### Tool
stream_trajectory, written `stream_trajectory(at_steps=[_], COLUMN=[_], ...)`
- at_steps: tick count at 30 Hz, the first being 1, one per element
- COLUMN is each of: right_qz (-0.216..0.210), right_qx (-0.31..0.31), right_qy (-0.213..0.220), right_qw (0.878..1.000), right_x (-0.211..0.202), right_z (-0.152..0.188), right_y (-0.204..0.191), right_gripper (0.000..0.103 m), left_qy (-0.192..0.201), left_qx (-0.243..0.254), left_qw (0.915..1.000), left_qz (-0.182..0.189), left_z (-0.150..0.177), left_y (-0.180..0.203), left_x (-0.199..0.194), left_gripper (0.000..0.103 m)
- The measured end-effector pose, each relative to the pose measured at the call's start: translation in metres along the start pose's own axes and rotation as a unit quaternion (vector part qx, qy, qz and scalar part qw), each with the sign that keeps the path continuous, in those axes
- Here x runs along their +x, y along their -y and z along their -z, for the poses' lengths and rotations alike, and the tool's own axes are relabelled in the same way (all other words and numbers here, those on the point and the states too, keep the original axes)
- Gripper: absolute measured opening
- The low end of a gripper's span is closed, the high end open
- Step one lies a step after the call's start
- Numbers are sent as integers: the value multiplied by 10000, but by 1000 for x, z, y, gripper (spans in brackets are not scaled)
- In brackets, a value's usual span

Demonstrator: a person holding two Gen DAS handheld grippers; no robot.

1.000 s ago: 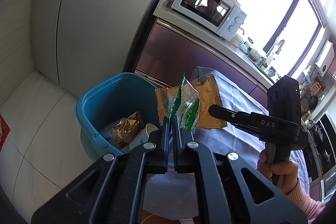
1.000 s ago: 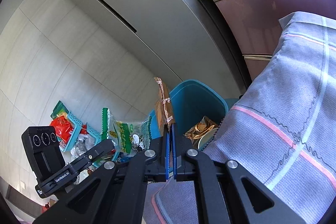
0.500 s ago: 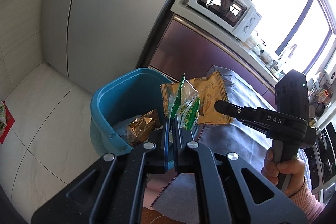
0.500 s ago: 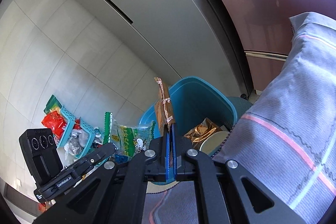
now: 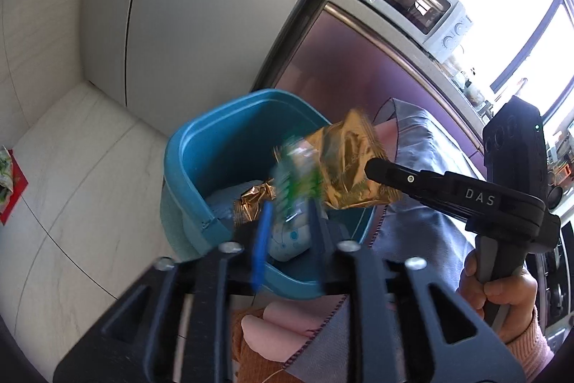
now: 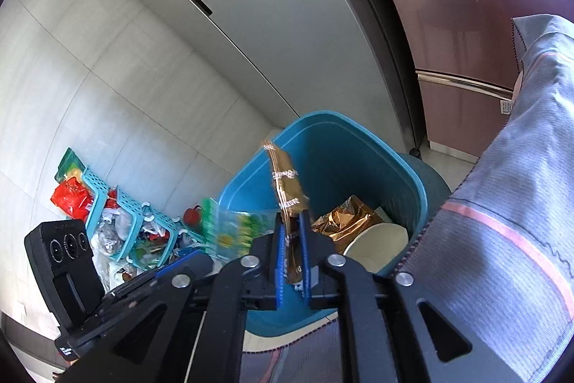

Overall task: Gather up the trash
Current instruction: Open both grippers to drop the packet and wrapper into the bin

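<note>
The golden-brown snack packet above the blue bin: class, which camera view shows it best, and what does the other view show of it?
The left wrist view: the golden-brown snack packet shows its broad crinkled face at the right gripper. The right wrist view shows it edge-on, a thin strip between blue pads, over the blue bin.

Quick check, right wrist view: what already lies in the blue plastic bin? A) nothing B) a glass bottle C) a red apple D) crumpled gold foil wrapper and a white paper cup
D: a crumpled gold foil wrapper lies beside a white paper cup inside the blue plastic bin.
</note>
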State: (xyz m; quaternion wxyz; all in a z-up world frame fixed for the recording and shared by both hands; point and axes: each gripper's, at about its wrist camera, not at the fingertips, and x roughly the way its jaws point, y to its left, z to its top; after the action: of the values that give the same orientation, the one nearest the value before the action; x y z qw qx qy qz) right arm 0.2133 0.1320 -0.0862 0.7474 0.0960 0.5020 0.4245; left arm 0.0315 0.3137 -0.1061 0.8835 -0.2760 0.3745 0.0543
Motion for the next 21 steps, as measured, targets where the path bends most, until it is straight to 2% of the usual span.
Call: stream_trajectory(at_steps=[5, 10, 12, 14, 16, 21], right_qz=[27, -13, -32, -33, -25, 64], right_qx=[16, 62, 66, 50, -17, -275], right_qy=[47, 118, 170, 248, 341, 701], right_qw=[10000, 9999, 9998, 9997, 9994, 9971], right_x=[-2, -9, -16, -26, -39, -83], right_z=[1, 4, 6, 10, 14, 32], right_y=[1, 8, 9, 10, 10, 9], right_gripper=[16, 16, 17, 23, 24, 29], left_qy=[-189, -197, -123, -30, 72, 257], left_qx=[-95, -17, 92, 216, 360, 871], left_qw=[9998, 9998, 9999, 9997, 9992, 9943], left_qz=[-50, -20, 11, 88, 183, 561], left_z=[2, 6, 6, 7, 8, 12], left_y=[-6, -3, 3, 11, 21, 60], left_x=[20, 25, 21, 15, 8, -7], left_gripper=[28, 29, 31, 34, 38, 44])
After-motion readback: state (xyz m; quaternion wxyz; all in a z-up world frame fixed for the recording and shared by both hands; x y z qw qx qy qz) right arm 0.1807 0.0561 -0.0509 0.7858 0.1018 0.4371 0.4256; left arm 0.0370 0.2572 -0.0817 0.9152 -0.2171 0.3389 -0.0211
